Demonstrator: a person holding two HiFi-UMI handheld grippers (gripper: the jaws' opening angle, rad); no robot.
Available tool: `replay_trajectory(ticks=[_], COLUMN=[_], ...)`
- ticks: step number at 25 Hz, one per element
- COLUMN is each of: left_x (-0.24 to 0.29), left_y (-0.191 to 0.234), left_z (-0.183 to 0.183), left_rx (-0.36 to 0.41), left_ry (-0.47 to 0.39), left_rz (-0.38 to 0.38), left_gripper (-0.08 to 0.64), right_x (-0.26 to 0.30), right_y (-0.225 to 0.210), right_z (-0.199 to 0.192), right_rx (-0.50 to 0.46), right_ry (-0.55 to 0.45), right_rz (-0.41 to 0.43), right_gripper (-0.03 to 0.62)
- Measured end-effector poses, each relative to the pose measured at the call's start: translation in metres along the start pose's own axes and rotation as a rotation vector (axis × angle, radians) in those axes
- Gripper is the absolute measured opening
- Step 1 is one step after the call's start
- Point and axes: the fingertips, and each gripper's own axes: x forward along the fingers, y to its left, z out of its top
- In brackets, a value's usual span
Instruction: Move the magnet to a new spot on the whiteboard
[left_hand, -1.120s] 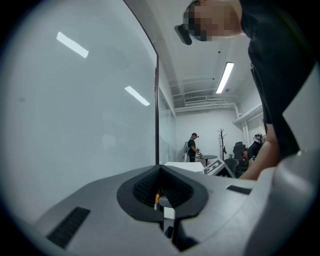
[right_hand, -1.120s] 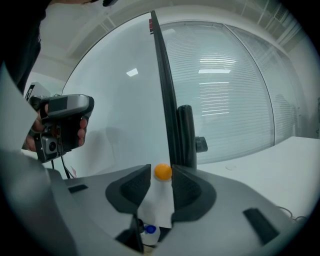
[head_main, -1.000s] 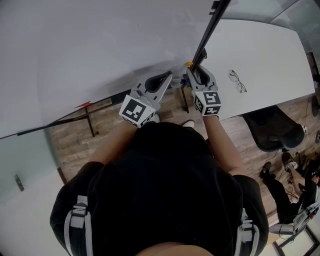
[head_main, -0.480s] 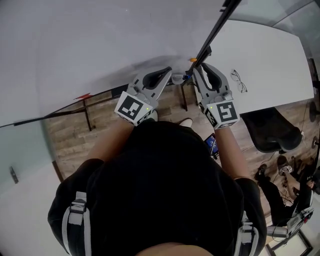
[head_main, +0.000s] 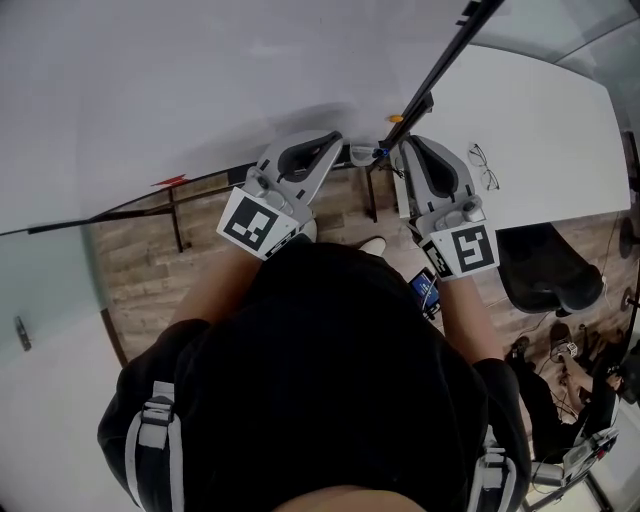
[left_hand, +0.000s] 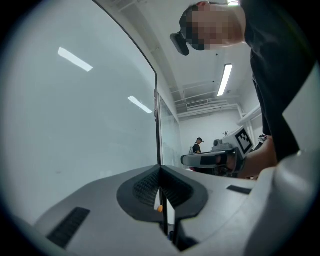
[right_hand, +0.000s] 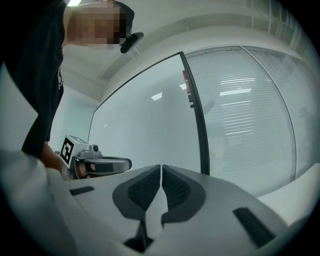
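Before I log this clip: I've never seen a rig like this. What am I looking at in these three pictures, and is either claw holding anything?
There is no robot here. A person in a black top holds a hand-held claw in each hand. The head view comes from a camera on their head, looking steeply down. The other two pictures come from cameras riding on the left claw and the right claw, each looking along its own jaws. Both claws are close to the edge of a whiteboard in front of the person. To the right is a white table with glasses lying on it. The left claw is shut. The right claw's jaws have just been closing and are now shut too. Nothing shows between either pair. I cannot pick out the magnet for certain.
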Motion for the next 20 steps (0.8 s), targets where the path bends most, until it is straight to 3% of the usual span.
replay_trajectory(ticks=[20], left_x=[-0.011], left_y=[0.025], left_z=[0.002], left_rx=[0.007], left_ry=[-0.019], left_rz=[0.051], left_gripper=[0.005], right_x=[0.005], right_y=[-0.002], right_z=[0.004], right_rx=[-0.001], right_ry=[-0.027], right_rz=[-0.064], right_gripper=[0.0])
